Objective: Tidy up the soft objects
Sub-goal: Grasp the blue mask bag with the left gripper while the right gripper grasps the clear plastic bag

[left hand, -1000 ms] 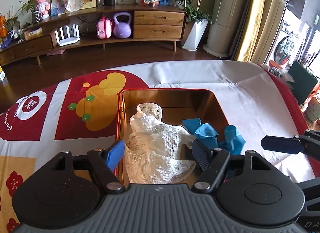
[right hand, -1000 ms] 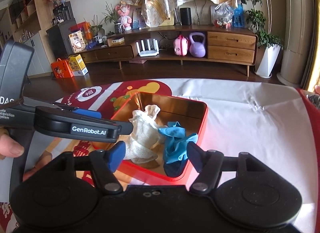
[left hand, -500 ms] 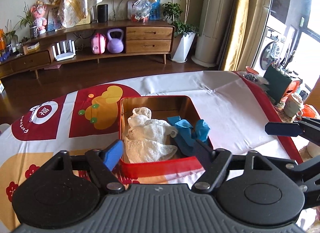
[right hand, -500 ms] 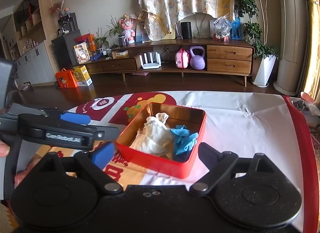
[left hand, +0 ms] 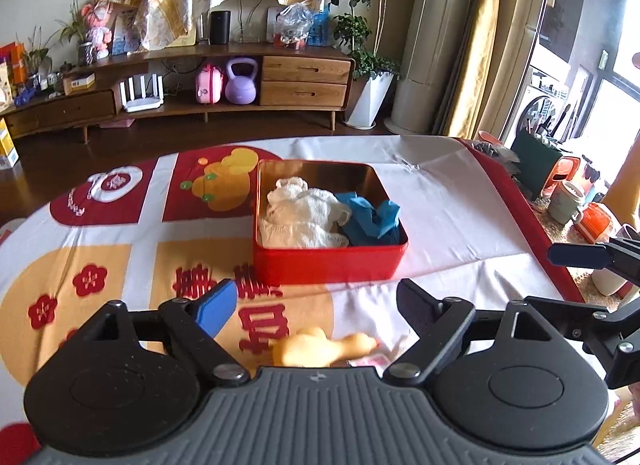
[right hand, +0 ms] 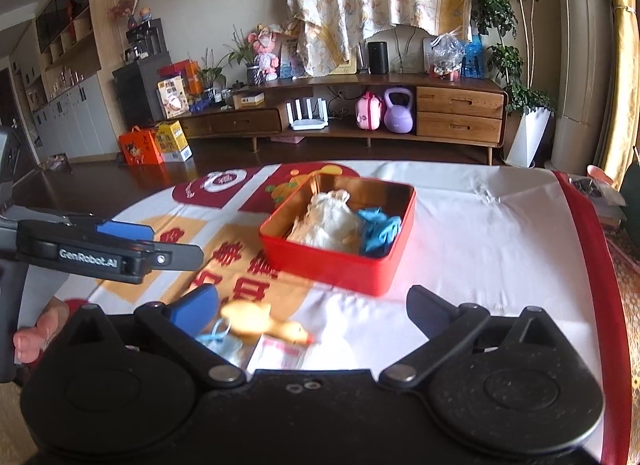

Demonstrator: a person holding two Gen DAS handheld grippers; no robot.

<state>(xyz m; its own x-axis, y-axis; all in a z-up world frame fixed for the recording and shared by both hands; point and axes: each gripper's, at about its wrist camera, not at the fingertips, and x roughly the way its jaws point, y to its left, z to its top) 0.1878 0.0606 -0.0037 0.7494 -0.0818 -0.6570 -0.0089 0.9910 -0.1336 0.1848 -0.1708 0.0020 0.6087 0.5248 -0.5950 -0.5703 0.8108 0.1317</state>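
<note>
A red tin box (left hand: pixel 328 261) (right hand: pixel 340 265) stands on the patterned tablecloth. Inside it lie a white knitted cloth (left hand: pixel 304 217) (right hand: pixel 326 223) and a blue glove (left hand: pixel 370 215) (right hand: pixel 380 231). Both grippers are well back from the box and hold nothing. My left gripper (left hand: pixel 316 305) has its jaws opening, wide apart. My right gripper (right hand: pixel 314 305) is opening too. A yellow soft toy (left hand: pixel 320 349) (right hand: pixel 264 323) lies on the cloth close below the fingers. Beside it sit a light blue item (right hand: pixel 218 339) and a pink-and-white packet (right hand: pixel 280 353) (left hand: pixel 370 361).
The table's red-bordered right edge (left hand: pixel 520 201) runs close to mugs (left hand: pixel 566 201) and clutter on a side stand. Beyond the table are a dark wooden floor and a low wooden sideboard (left hand: pixel 240 81). A hand (right hand: pixel 36 333) holds the left gripper.
Both grippers have pulled back from the box and their jaws have spread wider. The cloth and glove stay in the box. The yellow toy has come into view near the fingers.
</note>
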